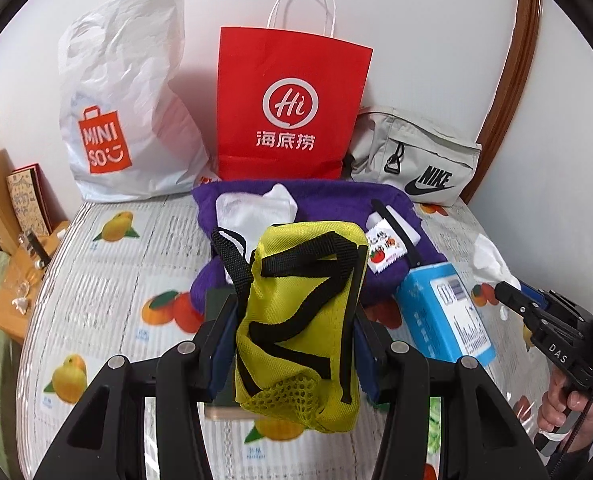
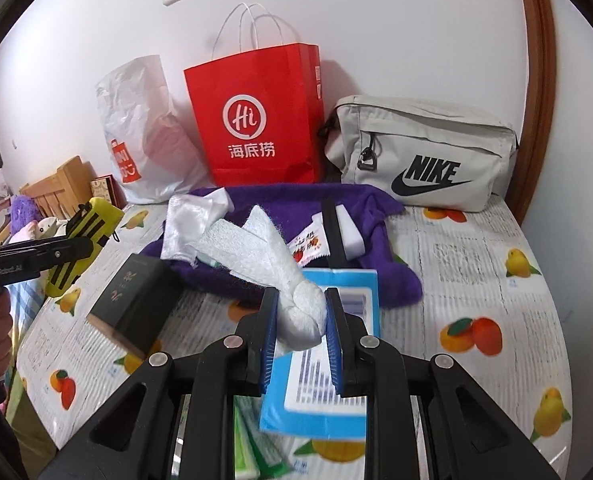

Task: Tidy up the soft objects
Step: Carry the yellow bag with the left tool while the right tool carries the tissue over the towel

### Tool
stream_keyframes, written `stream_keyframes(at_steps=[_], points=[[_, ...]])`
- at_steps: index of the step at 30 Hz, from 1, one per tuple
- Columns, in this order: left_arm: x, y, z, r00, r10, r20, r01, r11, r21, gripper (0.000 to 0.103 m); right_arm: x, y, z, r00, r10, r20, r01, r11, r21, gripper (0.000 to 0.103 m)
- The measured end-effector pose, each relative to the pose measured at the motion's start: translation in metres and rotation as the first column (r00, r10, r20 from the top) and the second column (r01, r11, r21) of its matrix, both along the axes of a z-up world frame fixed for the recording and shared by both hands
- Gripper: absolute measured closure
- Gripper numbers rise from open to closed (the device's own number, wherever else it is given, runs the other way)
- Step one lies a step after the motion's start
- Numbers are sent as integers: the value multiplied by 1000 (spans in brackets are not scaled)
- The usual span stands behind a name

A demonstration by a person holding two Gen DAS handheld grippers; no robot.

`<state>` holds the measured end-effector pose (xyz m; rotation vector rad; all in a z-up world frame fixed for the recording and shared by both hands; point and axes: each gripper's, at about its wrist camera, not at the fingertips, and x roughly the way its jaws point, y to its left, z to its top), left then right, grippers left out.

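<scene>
Nearest the left wrist camera, the left gripper (image 1: 292,336) clamps a small yellow nylon pouch with black webbing straps (image 1: 300,320) between its blue pads; the woven fabric bulges between them, and a patch of open mesh sags at the pouch's lower end. In the right wrist view, the right gripper (image 2: 301,320) is closed tight on a rolled white terry cloth (image 2: 280,272), whose fuzzy, lumpy end is squeezed between the pads while the rest trails up and to the left.

Both sit above a table covered in a glossy ribbed plastic cloth printed with oranges (image 2: 476,264). From left to right along the white wall stand a crinkled white plastic shopping bag with an orange logo (image 1: 124,100), a stiff red paper carrier bag with twisted white cord handles (image 1: 288,108) and a boxy pale grey fabric pouch with a black swoosh (image 2: 424,152) (its zip pull hangs down the front).

In front of these a fluffy purple towel (image 2: 380,208) lies rumpled on the table, bearing a shiny white satin cloth (image 2: 188,220), a small serrated-edged sachet printed with tomatoes (image 2: 306,246) and a white block edged in black (image 2: 344,232). A matt black rectangular box (image 2: 136,296) rests to the towel's left, a flat light blue carton (image 1: 444,312) to its right.
</scene>
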<state>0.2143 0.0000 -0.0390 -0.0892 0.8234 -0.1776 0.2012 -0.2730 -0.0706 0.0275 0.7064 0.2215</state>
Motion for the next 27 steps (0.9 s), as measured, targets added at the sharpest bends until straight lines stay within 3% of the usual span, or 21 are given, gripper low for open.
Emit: stream_keyframes(at_steps=[13,27], points=[[54,-9,-10,1000,3,-30,-3,1000,3,55,65,0,-5,1000,5,-29,-4,1000,7,80],[106,-22,-34,998,-9,-68,8,1000,-16,54,118,-3,-31,996,-5,-89,6,1000,16,80]])
